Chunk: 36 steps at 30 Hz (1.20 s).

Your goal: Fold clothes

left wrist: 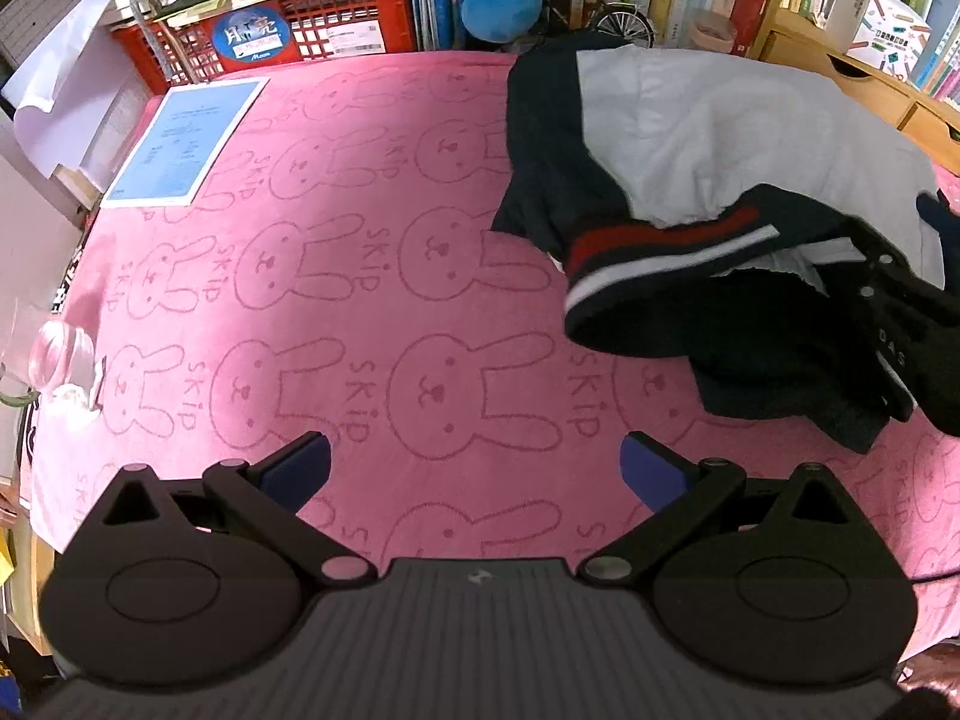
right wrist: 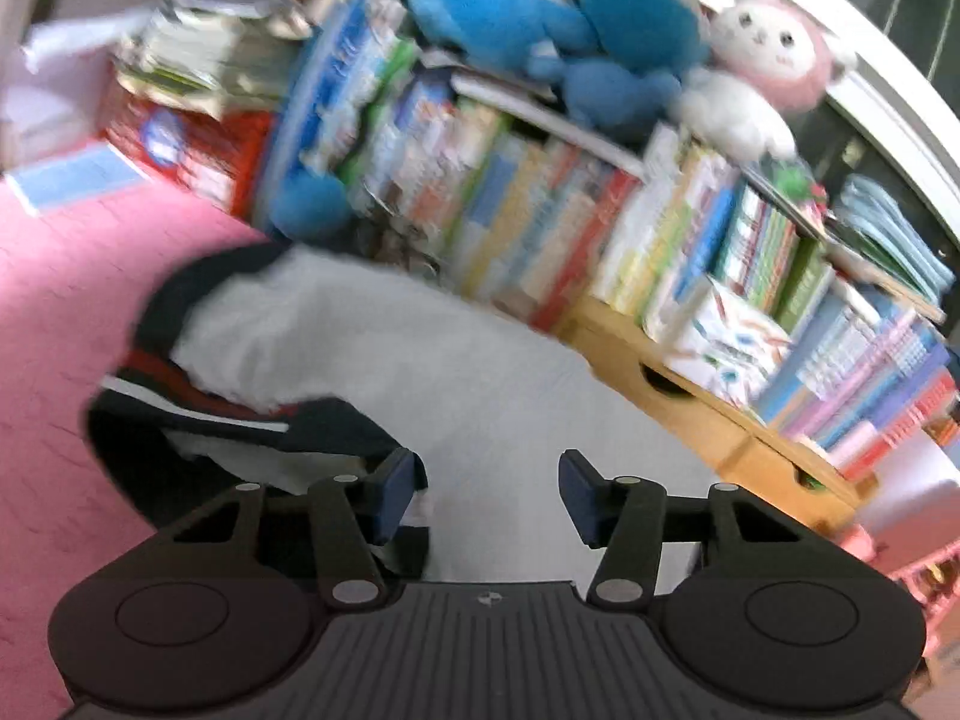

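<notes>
A white and navy garment [left wrist: 720, 138] with a red and white striped cuff [left wrist: 648, 252] lies crumpled at the right of the pink bunny-print cloth [left wrist: 360, 312]. My left gripper [left wrist: 474, 468] is open and empty above the cloth, left of the garment. My right gripper [right wrist: 486, 495] is open over the white part of the garment [right wrist: 450, 360]; it holds nothing. Its body [left wrist: 900, 324] shows at the right edge of the left wrist view, on the dark fabric. The right wrist view is blurred.
A blue sheet [left wrist: 180, 144] lies at the cloth's far left. A red crate [left wrist: 264, 30] with stacked books, a bookshelf [right wrist: 600, 228], plush toys [right wrist: 570, 18] and a wooden drawer unit [right wrist: 708, 420] line the back. A glass jar [left wrist: 60, 354] stands at the left edge.
</notes>
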Each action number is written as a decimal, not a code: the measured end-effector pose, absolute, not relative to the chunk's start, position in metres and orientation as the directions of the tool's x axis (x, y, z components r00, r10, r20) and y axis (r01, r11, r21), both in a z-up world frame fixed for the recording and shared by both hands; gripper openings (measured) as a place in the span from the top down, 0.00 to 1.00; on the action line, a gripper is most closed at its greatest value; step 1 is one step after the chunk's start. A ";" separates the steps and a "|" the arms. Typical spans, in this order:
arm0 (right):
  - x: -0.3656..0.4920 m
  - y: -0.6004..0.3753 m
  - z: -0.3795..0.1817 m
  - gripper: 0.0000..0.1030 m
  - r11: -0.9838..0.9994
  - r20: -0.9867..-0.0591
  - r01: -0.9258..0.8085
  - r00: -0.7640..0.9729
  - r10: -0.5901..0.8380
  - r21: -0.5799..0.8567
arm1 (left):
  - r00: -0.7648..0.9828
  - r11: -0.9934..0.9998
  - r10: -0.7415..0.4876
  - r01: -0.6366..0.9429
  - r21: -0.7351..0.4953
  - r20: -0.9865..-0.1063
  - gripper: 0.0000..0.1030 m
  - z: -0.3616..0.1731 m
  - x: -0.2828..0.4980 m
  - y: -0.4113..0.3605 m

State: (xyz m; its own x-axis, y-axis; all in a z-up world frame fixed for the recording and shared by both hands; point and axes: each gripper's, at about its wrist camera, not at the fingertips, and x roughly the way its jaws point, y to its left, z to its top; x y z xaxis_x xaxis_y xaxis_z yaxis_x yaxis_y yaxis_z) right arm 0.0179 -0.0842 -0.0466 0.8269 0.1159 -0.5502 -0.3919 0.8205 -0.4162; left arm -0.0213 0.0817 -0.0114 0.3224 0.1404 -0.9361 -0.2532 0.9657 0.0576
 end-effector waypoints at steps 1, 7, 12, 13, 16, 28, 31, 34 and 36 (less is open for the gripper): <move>0.018 -0.085 -0.050 0.48 0.807 -0.569 -0.417 0.813 0.125 -0.418 | 0.325 0.967 0.140 -0.250 0.058 -0.935 0.00 -0.011 -0.022 0.081; -0.012 -0.075 -0.091 0.47 0.608 -0.644 -0.599 0.743 0.179 -0.522 | 0.326 0.972 0.139 -0.228 0.065 -0.935 0.00 -0.012 -0.023 0.076; 0.024 -0.086 -0.076 0.60 0.804 -0.649 -0.438 0.756 0.088 -0.401 | 0.325 0.977 0.139 -0.202 0.075 -0.935 0.00 -0.013 -0.026 0.071; 0.028 -0.090 -0.065 0.63 0.829 -0.626 -0.409 0.774 0.094 -0.382 | 0.326 0.977 0.139 -0.196 0.077 -0.935 0.00 -0.013 -0.026 0.070; 0.036 -0.098 -0.033 0.71 0.874 -0.561 -0.358 0.818 0.125 -0.328 | 0.337 0.982 0.140 -0.169 0.086 -0.931 0.00 -0.015 -0.019 0.066; 0.038 -0.128 0.016 0.73 0.894 -0.493 -0.339 0.855 0.162 -0.294 | 0.514 0.986 0.148 -0.011 0.165 -0.845 0.02 -0.037 0.062 0.017; 0.037 -0.134 0.012 0.73 0.895 -0.500 -0.317 0.857 0.128 -0.315 | 0.533 0.963 0.237 -0.016 0.270 -0.812 0.05 -0.049 0.078 0.015; 0.036 -0.143 0.002 0.71 0.879 -0.504 -0.287 0.861 0.063 -0.380 | 0.563 0.947 0.301 -0.084 0.309 -0.770 0.06 -0.048 0.087 0.031; 0.034 -0.153 -0.009 0.69 0.868 -0.518 -0.268 0.855 0.014 -0.419 | 0.594 0.953 0.299 -0.142 0.269 -0.747 0.07 -0.036 0.087 0.049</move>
State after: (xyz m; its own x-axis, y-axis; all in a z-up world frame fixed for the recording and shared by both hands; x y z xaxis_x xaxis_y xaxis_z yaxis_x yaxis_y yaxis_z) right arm 0.0340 -0.1533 -0.0090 0.8550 0.0137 -0.5185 -0.2678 0.8678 -0.4187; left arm 0.0873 0.0486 -0.0356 0.5938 0.2994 -0.7469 -0.1420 0.9526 0.2690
